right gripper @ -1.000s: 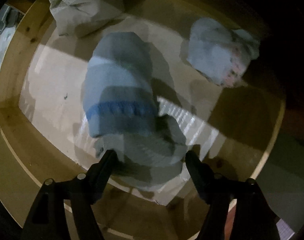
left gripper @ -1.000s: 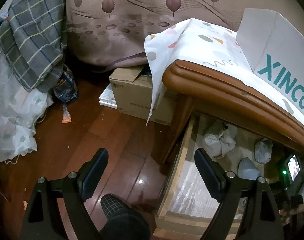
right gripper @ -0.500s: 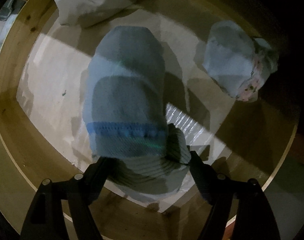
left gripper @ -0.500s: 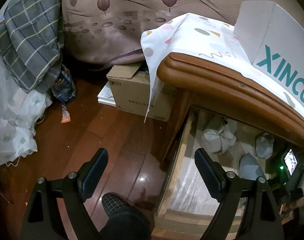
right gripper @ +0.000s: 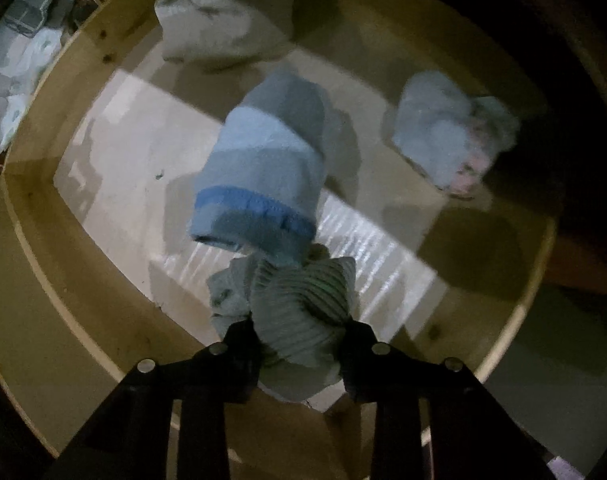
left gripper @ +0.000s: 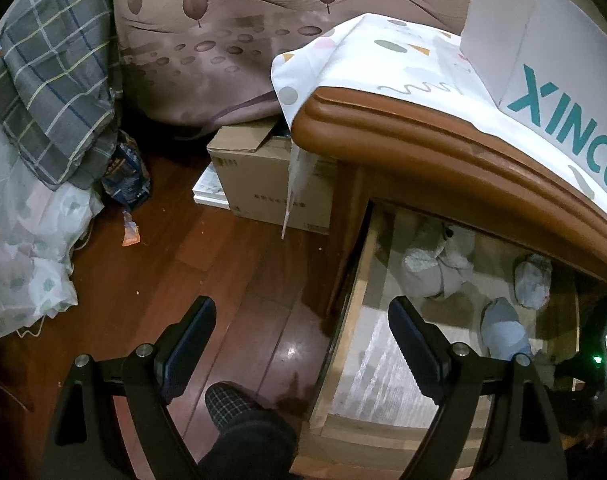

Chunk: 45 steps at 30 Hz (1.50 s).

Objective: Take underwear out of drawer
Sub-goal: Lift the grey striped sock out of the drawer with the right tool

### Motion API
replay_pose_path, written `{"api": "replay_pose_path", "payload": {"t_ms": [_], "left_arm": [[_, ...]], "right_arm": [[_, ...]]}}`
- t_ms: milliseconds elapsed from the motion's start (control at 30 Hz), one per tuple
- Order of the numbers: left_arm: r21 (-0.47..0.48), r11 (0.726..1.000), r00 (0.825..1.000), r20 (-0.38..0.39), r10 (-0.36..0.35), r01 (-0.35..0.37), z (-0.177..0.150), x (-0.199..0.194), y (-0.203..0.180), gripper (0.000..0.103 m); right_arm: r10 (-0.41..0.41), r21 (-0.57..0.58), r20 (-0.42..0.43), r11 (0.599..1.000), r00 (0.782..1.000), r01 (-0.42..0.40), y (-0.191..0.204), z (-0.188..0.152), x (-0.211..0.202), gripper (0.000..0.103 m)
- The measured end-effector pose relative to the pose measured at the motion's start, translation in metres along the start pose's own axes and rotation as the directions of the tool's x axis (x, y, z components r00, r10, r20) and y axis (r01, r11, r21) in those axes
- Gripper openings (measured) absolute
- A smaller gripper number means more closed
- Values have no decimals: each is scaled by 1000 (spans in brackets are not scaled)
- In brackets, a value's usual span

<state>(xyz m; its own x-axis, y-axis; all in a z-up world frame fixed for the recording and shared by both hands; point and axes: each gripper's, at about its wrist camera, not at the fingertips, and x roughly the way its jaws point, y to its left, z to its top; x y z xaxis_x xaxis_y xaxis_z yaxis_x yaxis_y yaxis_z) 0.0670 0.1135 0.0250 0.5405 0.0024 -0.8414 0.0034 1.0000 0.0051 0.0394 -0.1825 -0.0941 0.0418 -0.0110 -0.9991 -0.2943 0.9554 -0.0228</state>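
Observation:
A light blue rolled underwear (right gripper: 263, 168) with a darker blue band lies in the open wooden drawer (right gripper: 43, 280). My right gripper (right gripper: 299, 340) is shut on its grey-green ribbed end, just above the drawer floor. The same roll shows in the left wrist view (left gripper: 503, 330). Two other rolled pieces lie in the drawer: a whitish one (right gripper: 223, 12) at the back left and a pale one (right gripper: 451, 136) at the right. My left gripper (left gripper: 303, 344) is open and empty, over the drawer's left wall (left gripper: 343, 344) and the floor.
The nightstand top (left gripper: 443, 148) overhangs the drawer, with a patterned cloth and a white box (left gripper: 543, 48) on it. A cardboard box (left gripper: 271, 184) stands on the wooden floor beside it. Bedding (left gripper: 23, 220) hangs at the left. A slippered foot (left gripper: 231, 404) is below my left gripper.
My right gripper has closed on the near end of the blue underwear, bunching it between the fingers. The left gripper has drifted slightly and stays open.

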Motion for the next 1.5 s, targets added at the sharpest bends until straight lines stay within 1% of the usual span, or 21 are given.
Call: {"api": "replay_pose_path", "payload": {"t_ms": [133, 233, 267, 367, 400, 467, 533, 600, 667, 700, 800, 933, 967, 1033, 1233, 1300, 1400, 1467, 1500], "left_arm": [[18, 1000, 1000, -6, -2, 2, -1, 1, -5, 86], [21, 1000, 1000, -19, -14, 15, -2, 3, -8, 86], [27, 1000, 1000, -17, -5, 5, -2, 3, -10, 86], [71, 997, 999, 1, 38, -38, -4, 2, -17, 86], [79, 996, 999, 1, 41, -41, -4, 2, -19, 86], [87, 995, 999, -1, 42, -41, -6, 2, -21, 86], [78, 997, 1000, -1, 25, -25, -7, 0, -22, 86], [77, 997, 1000, -1, 18, -18, -7, -1, -24, 86], [84, 996, 1000, -4, 10, -10, -6, 0, -28, 86], [83, 997, 1000, -9, 3, -2, -6, -1, -31, 86], [99, 995, 999, -26, -28, 30, -8, 0, -45, 86], [160, 986, 998, -46, -41, 48, -13, 0, -73, 86], [165, 985, 998, -49, -48, 55, -14, 0, -79, 86], [168, 983, 996, -66, -66, 77, -15, 2, -94, 86], [186, 974, 987, -123, -106, 128, -19, 11, -139, 86], [179, 975, 984, -139, -109, 134, -21, 15, -151, 86], [177, 975, 982, -153, -110, 137, -24, 20, -165, 86], [192, 971, 980, -161, -114, 144, -27, 23, -173, 86], [204, 969, 980, -164, -110, 142, -29, 24, -177, 86]], "right_arm": [[-17, 66, 100, 998, 995, 11, -3, -17, -26, 31], [-50, 118, 192, 993, 980, 27, -6, -29, -46, 31], [-63, 131, 215, 991, 975, 35, -6, -33, -51, 31], [-116, 198, 300, 979, 947, 57, -18, -51, -67, 31], [-129, 216, 320, 974, 939, 60, -22, -56, -72, 31], [-143, 257, 363, 965, 921, 49, -26, -66, -81, 31], [-188, 286, 403, 956, 896, 72, -32, -68, -88, 31], [-211, 317, 440, 946, 873, 69, -36, -76, -99, 31], [-224, 344, 462, 937, 858, 59, -37, -76, -101, 31], [-244, 368, 476, 928, 845, 61, -40, -82, -106, 31], [-273, 407, 505, 912, 819, 53, -50, -98, -118, 31], [-310, 475, 513, 879, 800, 37, -65, -113, -126, 31], [-317, 490, 513, 871, 798, 32, -70, -117, -128, 31], [-338, 521, 518, 853, 786, 24, -77, -123, -131, 31], [-435, 595, 520, 802, 735, 53, -93, -138, -145, 31], [-447, 610, 529, 791, 721, 43, -99, -143, -150, 31], [-464, 637, 532, 770, 708, 26, -109, -151, -155, 31], [-475, 656, 534, 754, 699, 12, -116, -157, -158, 31], [-491, 669, 533, 743, 690, 12, -120, -160, -160, 31]]}}
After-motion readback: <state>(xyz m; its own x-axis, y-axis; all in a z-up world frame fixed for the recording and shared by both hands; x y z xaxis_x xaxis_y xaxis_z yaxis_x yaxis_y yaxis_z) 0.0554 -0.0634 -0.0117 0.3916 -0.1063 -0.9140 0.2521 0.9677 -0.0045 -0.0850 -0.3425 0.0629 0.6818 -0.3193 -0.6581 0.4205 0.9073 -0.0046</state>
